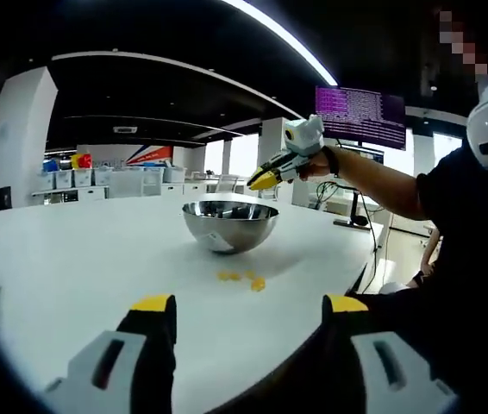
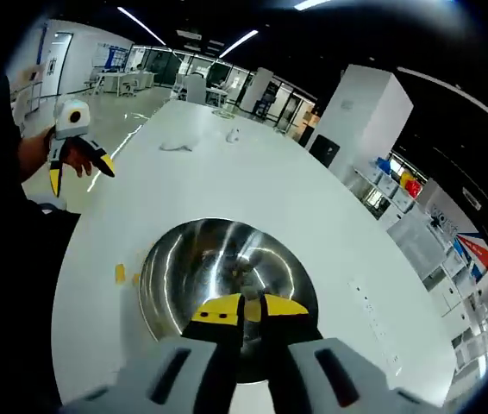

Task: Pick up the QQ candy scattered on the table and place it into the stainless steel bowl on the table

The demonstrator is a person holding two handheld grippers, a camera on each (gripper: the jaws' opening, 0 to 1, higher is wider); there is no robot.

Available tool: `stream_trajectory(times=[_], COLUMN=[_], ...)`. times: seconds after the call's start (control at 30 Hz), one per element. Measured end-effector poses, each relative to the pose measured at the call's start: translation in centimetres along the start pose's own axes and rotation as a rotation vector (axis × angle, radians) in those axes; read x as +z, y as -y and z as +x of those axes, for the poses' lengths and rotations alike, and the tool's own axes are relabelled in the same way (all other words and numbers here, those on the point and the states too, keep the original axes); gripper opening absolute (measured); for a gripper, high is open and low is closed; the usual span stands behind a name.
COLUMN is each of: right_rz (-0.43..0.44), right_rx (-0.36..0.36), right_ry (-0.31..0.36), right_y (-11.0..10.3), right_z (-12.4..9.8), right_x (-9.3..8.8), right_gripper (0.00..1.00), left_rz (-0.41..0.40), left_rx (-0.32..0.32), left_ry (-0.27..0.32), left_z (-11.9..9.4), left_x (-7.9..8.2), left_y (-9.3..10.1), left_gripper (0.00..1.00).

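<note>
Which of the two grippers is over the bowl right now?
The right gripper, its fingers nearly closed above the stainless steel bowl. The left gripper is open, back near the table edge.

No writing anywhere is clear enough to read.

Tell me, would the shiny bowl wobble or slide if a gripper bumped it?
Probably yes. The bowl has a rounded underside and meets the table on a small patch, so it would likely rock. Its thin, polished metal looks light and slick, so it may skate on the smooth top. The right gripper, held over it, should avoid knocking the rim.
</note>
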State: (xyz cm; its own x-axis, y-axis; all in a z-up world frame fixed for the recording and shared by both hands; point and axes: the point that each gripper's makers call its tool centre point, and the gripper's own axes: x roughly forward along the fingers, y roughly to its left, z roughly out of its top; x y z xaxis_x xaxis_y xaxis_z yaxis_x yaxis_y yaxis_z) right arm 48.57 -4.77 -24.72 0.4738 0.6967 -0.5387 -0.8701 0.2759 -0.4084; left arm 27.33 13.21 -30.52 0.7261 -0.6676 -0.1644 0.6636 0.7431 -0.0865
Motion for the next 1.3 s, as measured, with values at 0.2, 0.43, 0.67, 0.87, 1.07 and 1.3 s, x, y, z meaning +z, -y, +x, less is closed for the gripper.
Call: stream_trajectory(times=[0.2, 0.43, 0.67, 0.87, 1.07, 1.3], right_rz=[-0.007, -0.010, -0.009, -0.012, 0.011, 0.097], right_rx=[-0.004, 0.007, 0.007, 0.002, -0.037, -0.105], right_ry=[-0.047, -0.057, -0.055, -0.046, 0.044, 0.164], right_y=[0.6, 0.3, 0.3, -0.2, -1.2, -3.0], right_z=[0.4, 0.4, 0.1, -0.8, -3.7, -8.7], right_x=[-0.8, -0.7, -0.7, -0.6, 0.5, -0.5], right_gripper=[0.09, 0.16, 0.16, 0.16, 0.16, 0.16], left_rz=[-0.007, -0.011, -0.011, -0.006, 0.005, 0.017], left_rx=[0.010, 0.009, 0.010, 0.011, 0.007, -0.004], left_ry=[0.004, 0.009, 0.012, 0.011, 0.017, 0.007], left_z=[-0.4, -0.3, -0.3, -0.4, -0.5, -0.3], left_x=[-0.1, -0.2, 0.0, 0.1, 0.6, 0.5], left_y=[-0.7, -0.9, -0.9, -0.7, -0.3, 0.4], left_gripper=[0.68, 0.68, 0.68, 0.68, 0.68, 0.68])
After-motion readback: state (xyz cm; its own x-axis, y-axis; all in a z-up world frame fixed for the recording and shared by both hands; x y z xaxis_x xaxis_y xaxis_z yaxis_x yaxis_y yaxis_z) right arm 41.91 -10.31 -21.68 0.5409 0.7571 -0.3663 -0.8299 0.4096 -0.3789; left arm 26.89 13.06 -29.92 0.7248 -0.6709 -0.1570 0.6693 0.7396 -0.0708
